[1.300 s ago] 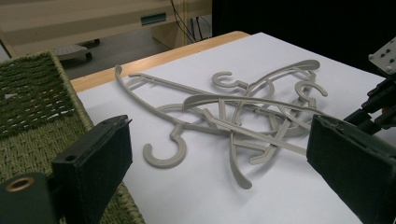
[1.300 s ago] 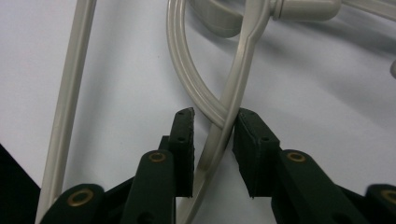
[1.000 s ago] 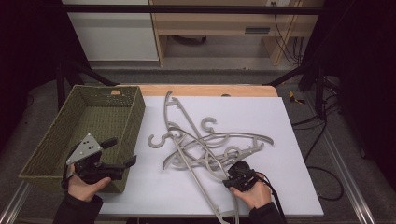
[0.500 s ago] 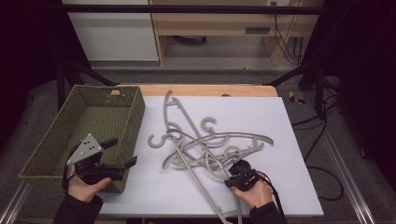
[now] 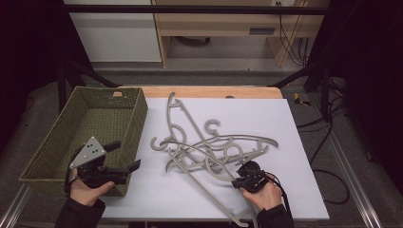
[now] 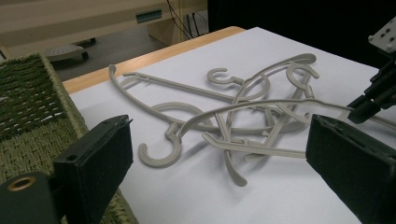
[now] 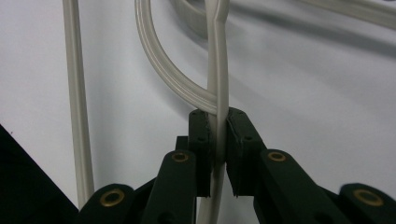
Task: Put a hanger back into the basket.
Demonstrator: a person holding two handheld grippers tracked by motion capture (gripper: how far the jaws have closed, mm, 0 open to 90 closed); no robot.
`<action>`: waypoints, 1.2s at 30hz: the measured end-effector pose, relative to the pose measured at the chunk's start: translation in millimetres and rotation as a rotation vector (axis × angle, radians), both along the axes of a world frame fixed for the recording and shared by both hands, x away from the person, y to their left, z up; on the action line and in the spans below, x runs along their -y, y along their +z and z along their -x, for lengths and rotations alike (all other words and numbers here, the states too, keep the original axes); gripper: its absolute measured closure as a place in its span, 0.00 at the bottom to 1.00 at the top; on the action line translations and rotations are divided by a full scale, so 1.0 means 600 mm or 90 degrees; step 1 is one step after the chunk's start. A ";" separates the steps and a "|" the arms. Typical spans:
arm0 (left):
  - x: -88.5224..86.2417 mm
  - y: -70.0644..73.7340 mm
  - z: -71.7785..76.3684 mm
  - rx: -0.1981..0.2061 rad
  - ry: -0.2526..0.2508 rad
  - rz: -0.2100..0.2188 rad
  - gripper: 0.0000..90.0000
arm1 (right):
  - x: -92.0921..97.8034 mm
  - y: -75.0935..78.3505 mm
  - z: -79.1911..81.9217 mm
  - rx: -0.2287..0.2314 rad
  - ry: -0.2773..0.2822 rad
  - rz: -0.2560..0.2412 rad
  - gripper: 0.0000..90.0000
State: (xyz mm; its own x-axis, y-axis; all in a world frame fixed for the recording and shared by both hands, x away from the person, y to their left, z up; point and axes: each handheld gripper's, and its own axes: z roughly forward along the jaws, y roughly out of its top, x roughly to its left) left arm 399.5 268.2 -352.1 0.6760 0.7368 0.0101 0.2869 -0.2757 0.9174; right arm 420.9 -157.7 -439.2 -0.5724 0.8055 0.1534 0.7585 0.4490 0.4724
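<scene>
Several grey plastic hangers (image 5: 209,147) lie tangled on the white table top (image 5: 294,123). My right gripper (image 5: 235,183) is at the pile's near right edge. In the right gripper view its jaws (image 7: 217,135) are shut on a thin hanger bar (image 7: 218,70) that runs up between them, with a curved hook crossing just above. My left gripper (image 5: 127,155) is held over the near right corner of the green woven basket (image 5: 135,123). It stands wide open (image 6: 224,158) with nothing between its pads and faces the hangers (image 6: 243,112).
The basket (image 6: 28,102) sits at the table's left and looks empty inside. A long hanger arm (image 5: 204,194) reaches toward the table's front edge. The other gripper (image 6: 373,93) shows at the far right of the left gripper view. White surface lies bare right of the pile.
My right hand and gripper have shifted slightly to the right and away, still closed on the hanger bar. The left gripper has stayed in place.
</scene>
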 end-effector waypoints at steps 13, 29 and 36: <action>0.026 0.009 0.008 -0.014 -0.050 -0.023 0.08 | 0.016 0.054 0.011 0.072 0.088 -0.012 0.91; 0.107 0.011 0.020 -0.029 -0.163 -0.169 0.12 | -0.013 0.105 0.022 0.117 0.310 0.012 0.91; 0.135 -0.006 0.009 -0.037 -0.199 -0.247 0.27 | -0.031 0.104 0.019 0.108 0.340 0.032 0.91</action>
State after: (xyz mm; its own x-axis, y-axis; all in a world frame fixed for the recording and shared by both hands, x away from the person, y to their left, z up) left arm 394.1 186.9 -355.6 0.8715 0.4485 0.1986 0.1843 -0.6747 0.7148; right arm 409.3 -139.2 -376.5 -0.9161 0.4010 -0.0076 0.3348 0.7751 0.5359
